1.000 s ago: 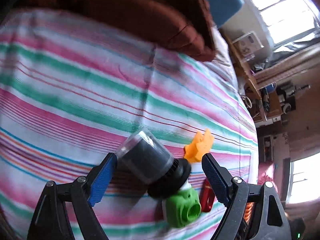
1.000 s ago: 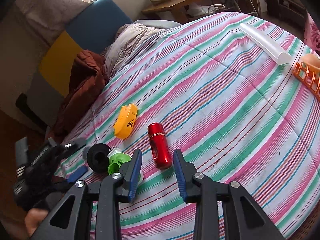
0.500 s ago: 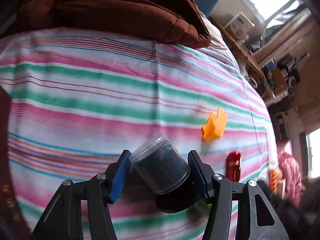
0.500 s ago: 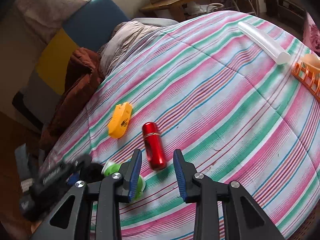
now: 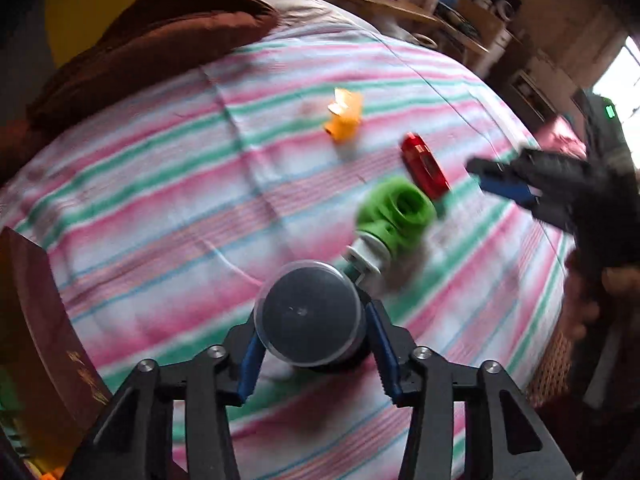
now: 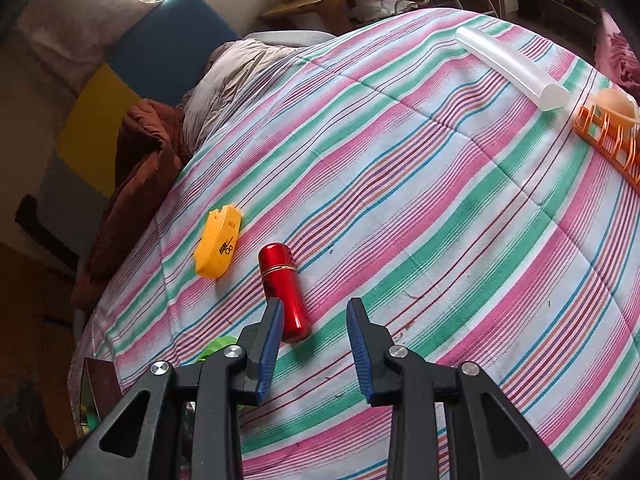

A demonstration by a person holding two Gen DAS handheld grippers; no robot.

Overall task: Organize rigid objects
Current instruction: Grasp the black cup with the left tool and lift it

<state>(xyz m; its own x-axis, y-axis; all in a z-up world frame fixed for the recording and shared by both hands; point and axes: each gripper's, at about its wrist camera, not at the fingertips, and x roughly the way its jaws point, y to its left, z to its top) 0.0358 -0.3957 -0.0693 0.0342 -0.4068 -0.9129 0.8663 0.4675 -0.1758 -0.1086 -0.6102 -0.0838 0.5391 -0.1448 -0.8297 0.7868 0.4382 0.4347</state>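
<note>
My left gripper (image 5: 312, 354) is shut on a dark cylindrical container with a clear lid (image 5: 308, 314), held above the striped bed cover. Beyond it lie a green and white plastic fitting (image 5: 394, 218), a red metal cylinder (image 5: 424, 166) and a yellow plastic piece (image 5: 344, 120). My right gripper (image 6: 314, 344) is open and empty, just above the cover, with the red cylinder (image 6: 284, 292) at its left fingertip. The yellow piece (image 6: 218, 242) lies left of that. The right gripper also shows in the left wrist view (image 5: 504, 184).
A clear plastic tube (image 6: 512, 68) and an orange basket (image 6: 608, 136) holding a round orange object lie at the far right. A brown blanket (image 5: 152, 44) is heaped at the bed's far left. A dark brown box (image 5: 44, 332) stands by the near left edge.
My left gripper has lifted the dark container off the cover and swung it round, so its lid faces the camera. The right gripper has moved slightly nearer the red cylinder.
</note>
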